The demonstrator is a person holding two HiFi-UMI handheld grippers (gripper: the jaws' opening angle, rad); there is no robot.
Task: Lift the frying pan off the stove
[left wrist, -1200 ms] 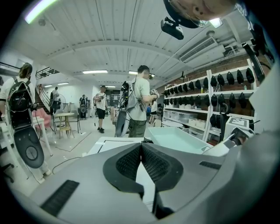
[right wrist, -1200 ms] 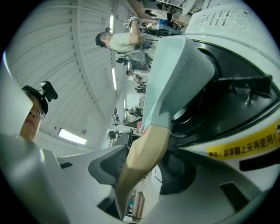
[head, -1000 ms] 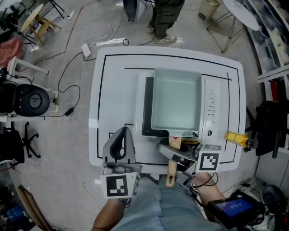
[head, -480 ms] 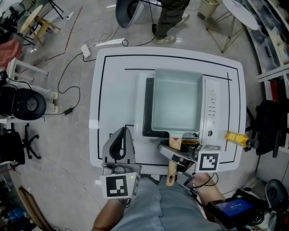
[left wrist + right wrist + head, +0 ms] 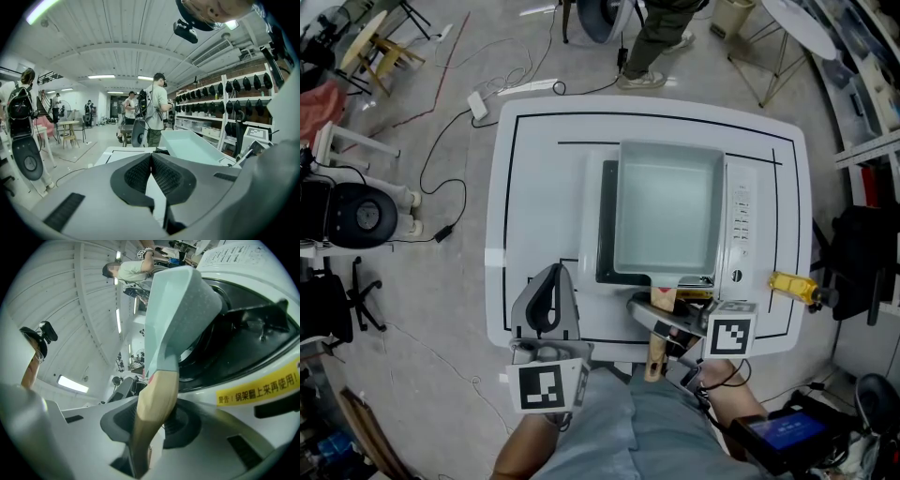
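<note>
Here the pale mint-green square frying pan (image 5: 666, 211) sits flat on the black glass top of the white induction stove (image 5: 741, 234). Its light wooden handle (image 5: 654, 361) sticks out past the stove's front edge toward the person. The right gripper (image 5: 661, 319) has that handle between its jaws, which are closing on it. In the right gripper view the wood fills nearly the whole gap between the dark ribbed pads (image 5: 180, 426), yet no firm clamp shows. The pan is not yet lifted.

To grasp well, I would let the jaws finish closing until both pads bear squarely on the handle's sides before any upward pull. The grip sits back from the pan body, so the pan's weight will likely try to tip its far end down. A tight hold and a slow, level rise should counter that. Going straight up first should keep the base from scraping the glass.

The left gripper (image 5: 551, 292) hovers over the white table (image 5: 534, 159) to the handle's left, jaws pressed together on nothing. A small yellow object (image 5: 790, 286) lies near the table's right edge, well apart from the pan.
</note>
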